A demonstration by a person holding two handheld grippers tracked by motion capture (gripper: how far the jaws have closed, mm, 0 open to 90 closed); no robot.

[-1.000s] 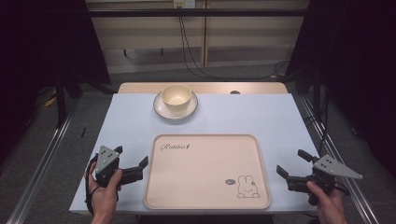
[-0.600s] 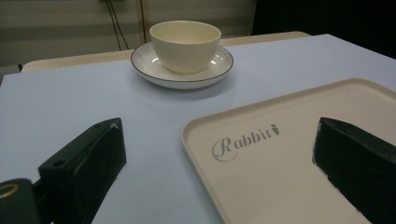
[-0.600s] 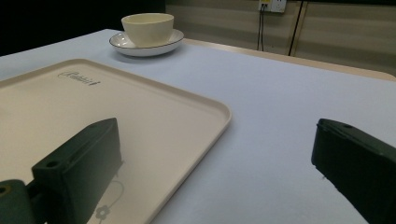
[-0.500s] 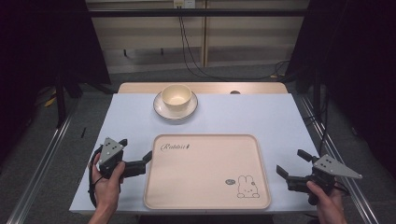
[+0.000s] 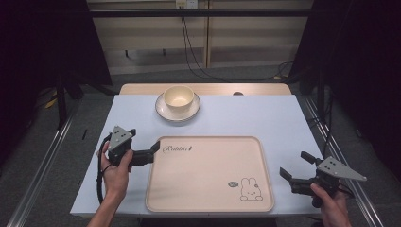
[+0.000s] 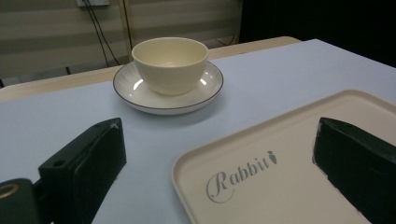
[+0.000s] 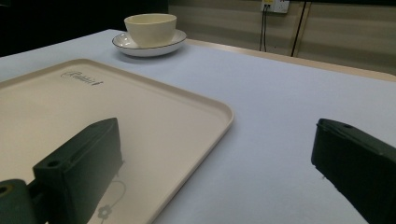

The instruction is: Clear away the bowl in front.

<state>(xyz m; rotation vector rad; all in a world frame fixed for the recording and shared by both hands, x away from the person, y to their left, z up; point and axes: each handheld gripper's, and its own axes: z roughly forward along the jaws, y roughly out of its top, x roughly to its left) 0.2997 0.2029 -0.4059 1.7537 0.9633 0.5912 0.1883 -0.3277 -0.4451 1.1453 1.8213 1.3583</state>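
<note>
1. Your left tongs (image 5: 152, 152) sit at the tray's (image 5: 208, 208) near-left corner, jaws spread wide. In the left gripper view one jaw hangs over the bare desk (image 6: 56, 116) and the other over the tray floor, so the tray's left rim lies between them. That reads as a line-up either to grip that rim or to travel on toward the bowl; I can't tell which from here.

2. Your right tongs (image 5: 296, 170) are open too, and hold nothing. They hover off the tray's right edge near the front of the desk, apart from the rim. In the right gripper view one jaw is above the tray near the rabbit print (image 5: 249, 189) and the other above the desk, mirroring the left side. Held like that, both hands look ready to take the tray from opposite edges.

3. The tray lies flat and square to you in the near half of the desk, with nothing on it. That leaves it free as a landing place.

4. The bowl (image 5: 178, 97) stands upright in the saucer (image 5: 165, 111), centred, at the far edge of the cloth and well apart from the tray. It looks empty. Stacked this way, the two would likely travel as one if you grip the saucer's rim.

5. Count: one tray, one bowl, one saucer, two tongs, one desk. On the tray are printed one "Rabbit" word (image 5: 178, 148) and one rabbit.
</note>
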